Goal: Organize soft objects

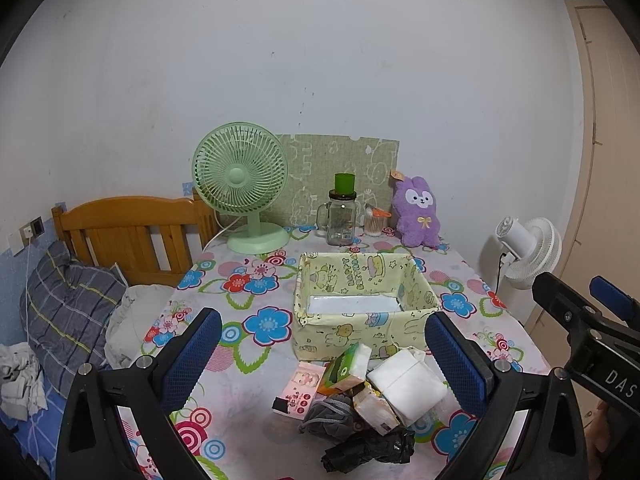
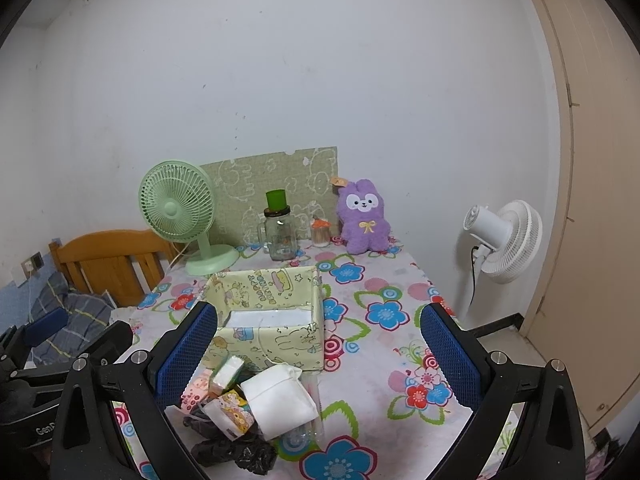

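A pale yellow cartoon-print fabric box [image 1: 362,332] [image 2: 280,344] stands open and holds nothing in the middle of the flowered table. In front of it lies a heap: a white soft pack [image 1: 408,386] [image 2: 280,404], a green tissue pack [image 1: 346,368] [image 2: 226,374], a pink packet [image 1: 300,386] [image 2: 194,394], a cartoon tissue pack [image 2: 230,414], a grey pouch [image 1: 326,420] and a crumpled black bag [image 1: 370,450] [image 2: 236,454]. My left gripper [image 1: 324,356] hangs open above the heap. My right gripper [image 2: 318,354] is open too, with the heap at its lower left.
At the table's back stand a green desk fan [image 1: 242,184] [image 2: 178,208], a glass jar with a green cup [image 1: 342,216] [image 2: 280,228], a toothpick holder [image 1: 374,222] and a purple plush rabbit [image 1: 418,212] [image 2: 364,216]. A bed with a wooden headboard [image 1: 128,232] is left, a white fan [image 2: 504,240] right.
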A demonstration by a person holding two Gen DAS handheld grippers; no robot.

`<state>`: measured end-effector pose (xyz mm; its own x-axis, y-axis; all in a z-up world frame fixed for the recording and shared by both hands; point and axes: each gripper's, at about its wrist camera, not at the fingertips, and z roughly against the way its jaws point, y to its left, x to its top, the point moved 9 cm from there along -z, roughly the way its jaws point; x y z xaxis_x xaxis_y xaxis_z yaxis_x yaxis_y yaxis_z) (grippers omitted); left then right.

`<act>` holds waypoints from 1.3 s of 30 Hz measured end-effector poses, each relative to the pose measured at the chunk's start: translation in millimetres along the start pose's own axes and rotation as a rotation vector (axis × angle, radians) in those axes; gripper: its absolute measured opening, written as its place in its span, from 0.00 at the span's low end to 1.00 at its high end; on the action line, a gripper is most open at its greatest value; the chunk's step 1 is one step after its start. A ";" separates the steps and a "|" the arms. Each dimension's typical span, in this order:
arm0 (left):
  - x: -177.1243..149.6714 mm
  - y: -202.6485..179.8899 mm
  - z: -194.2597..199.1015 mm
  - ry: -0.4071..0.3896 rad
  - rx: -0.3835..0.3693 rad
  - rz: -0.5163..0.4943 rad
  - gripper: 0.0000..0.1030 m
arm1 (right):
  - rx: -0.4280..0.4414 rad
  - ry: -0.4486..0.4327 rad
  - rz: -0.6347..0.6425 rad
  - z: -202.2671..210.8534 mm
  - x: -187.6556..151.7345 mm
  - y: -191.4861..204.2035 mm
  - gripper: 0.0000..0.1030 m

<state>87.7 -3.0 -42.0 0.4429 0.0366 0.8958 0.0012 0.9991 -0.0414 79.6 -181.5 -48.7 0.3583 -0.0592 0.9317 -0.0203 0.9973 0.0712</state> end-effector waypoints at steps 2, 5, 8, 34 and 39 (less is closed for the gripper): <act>-0.9 0.4 -1.7 0.003 0.001 -0.001 0.98 | 0.001 0.002 0.000 -1.0 -0.6 -0.2 0.99; -3.1 -0.5 -5.0 0.009 0.000 -0.004 0.97 | 0.002 0.007 -0.001 -4.1 -1.1 0.3 0.99; -6.1 -3.0 -9.4 0.018 -0.007 -0.010 0.97 | 0.010 0.016 -0.002 -8.9 -3.5 2.1 0.99; -68.4 -16.5 -99.8 0.231 -0.019 -0.037 0.87 | 0.085 0.219 -0.001 -98.6 -70.2 22.7 0.97; -80.2 -20.0 -119.7 0.276 -0.026 -0.048 0.83 | 0.090 0.274 -0.007 -118.0 -84.8 24.8 0.95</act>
<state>159.4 -28.2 -166.0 0.6693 -0.0212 0.7427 0.0499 0.9986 -0.0165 158.9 -146.5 -168.0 0.5976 -0.0396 0.8008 -0.0956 0.9881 0.1202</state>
